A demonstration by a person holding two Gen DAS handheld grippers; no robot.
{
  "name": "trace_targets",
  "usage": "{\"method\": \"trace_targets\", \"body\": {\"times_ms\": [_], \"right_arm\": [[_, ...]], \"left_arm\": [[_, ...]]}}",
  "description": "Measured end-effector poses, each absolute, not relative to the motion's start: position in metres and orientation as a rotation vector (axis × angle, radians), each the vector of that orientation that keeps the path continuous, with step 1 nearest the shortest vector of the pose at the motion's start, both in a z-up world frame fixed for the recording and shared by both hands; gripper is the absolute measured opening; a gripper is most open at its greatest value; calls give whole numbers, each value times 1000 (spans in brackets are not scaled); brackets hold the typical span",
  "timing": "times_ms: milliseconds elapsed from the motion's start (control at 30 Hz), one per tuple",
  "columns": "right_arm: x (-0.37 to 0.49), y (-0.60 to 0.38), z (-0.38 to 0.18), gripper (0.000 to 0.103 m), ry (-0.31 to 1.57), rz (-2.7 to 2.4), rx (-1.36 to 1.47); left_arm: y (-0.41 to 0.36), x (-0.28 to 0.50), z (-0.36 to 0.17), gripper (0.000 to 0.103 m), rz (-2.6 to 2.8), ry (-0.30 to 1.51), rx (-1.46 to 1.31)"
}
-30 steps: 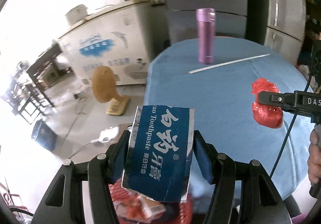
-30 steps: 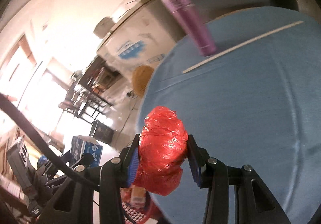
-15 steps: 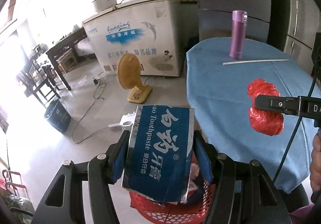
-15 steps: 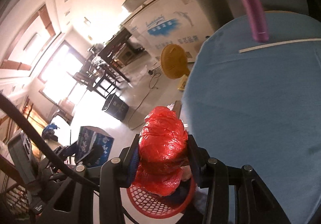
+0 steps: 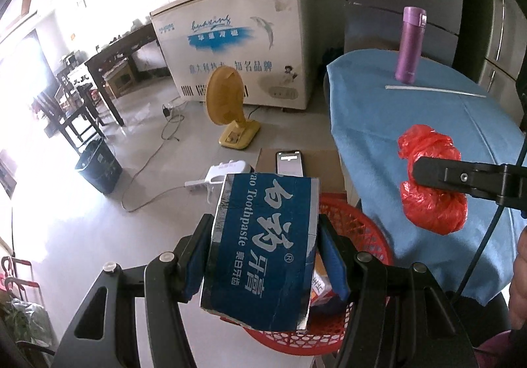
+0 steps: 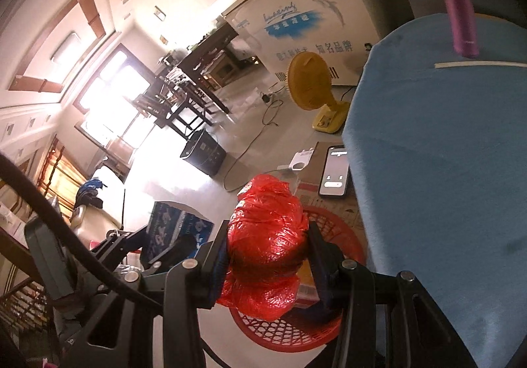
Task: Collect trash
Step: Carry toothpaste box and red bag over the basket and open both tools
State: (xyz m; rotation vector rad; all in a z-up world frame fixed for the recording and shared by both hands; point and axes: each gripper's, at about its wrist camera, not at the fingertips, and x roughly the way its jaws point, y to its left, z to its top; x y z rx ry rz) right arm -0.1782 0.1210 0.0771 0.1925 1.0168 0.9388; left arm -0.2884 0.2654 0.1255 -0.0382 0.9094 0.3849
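Left gripper (image 5: pixel 263 256) clamps flat blue cardboard toothpaste box (image 5: pixel 263 246), held above red plastic mesh basket (image 5: pixel 359 229) on the floor, likely for dropping in. Box reads "Toothpaste" plus Chinese characters. Right gripper (image 6: pixel 266 256) grips crumpled red plastic bag (image 6: pixel 266 249) over the same basket, beside the blue-clothed desk (image 6: pixel 444 170). Farther: purple flask (image 5: pixel 409 45) and white straw (image 5: pixel 434 90) on desk. White chest freezer (image 5: pixel 237 48) beyond, script illegible.
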Motion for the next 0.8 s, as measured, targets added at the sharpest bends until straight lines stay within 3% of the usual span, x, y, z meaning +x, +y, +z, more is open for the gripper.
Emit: {"method": "trace_targets", "body": {"times_ms": [800], "right_arm": [[-183,143,51,47,1085,944,181]], "left_arm": [[271,-296,90,63,386,989,-107]]}}
